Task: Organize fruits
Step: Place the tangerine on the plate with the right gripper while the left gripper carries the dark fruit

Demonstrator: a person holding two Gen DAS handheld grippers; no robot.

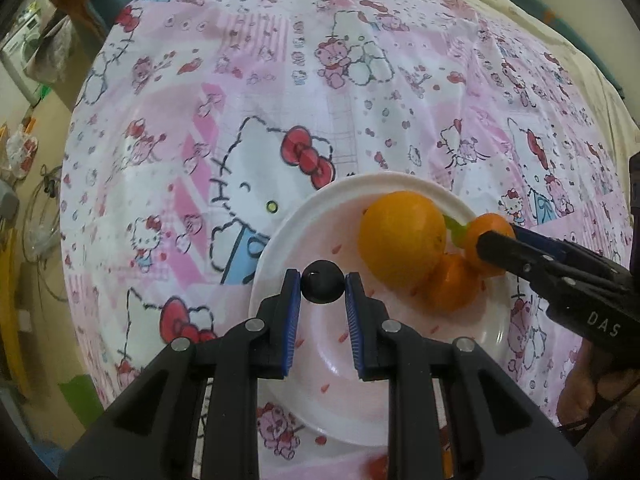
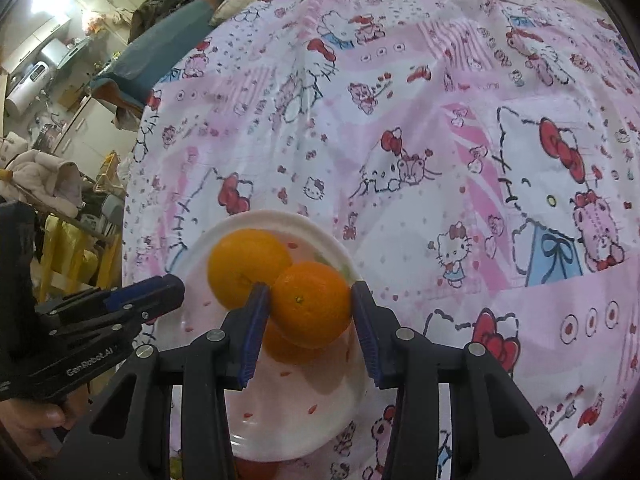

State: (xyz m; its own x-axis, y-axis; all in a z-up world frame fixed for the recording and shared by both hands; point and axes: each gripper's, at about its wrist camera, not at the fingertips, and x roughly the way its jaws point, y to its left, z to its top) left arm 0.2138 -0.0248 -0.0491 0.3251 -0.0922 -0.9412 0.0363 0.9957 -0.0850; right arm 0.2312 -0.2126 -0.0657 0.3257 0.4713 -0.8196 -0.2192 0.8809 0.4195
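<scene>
Over a white plate (image 1: 280,236) on a cartoon-print pink cloth (image 1: 280,80), both grippers point steeply down. Left gripper (image 1: 322,286): blue pads clamped on a small dark round fruit (image 1: 322,286), its kind hard to make out, held above the plate's bare part. Right gripper (image 2: 311,304): jaws narrowly parted, gripping a small orange (image 2: 312,304). Large yellow-orange fruit (image 2: 248,266) lies on the plate, touching it. Another orange fruit (image 1: 454,286) lies beneath, mostly hidden in the right view. Plate's near rim is cut off behind gripper frames; a hand (image 2: 28,428) shows only partly.
</scene>
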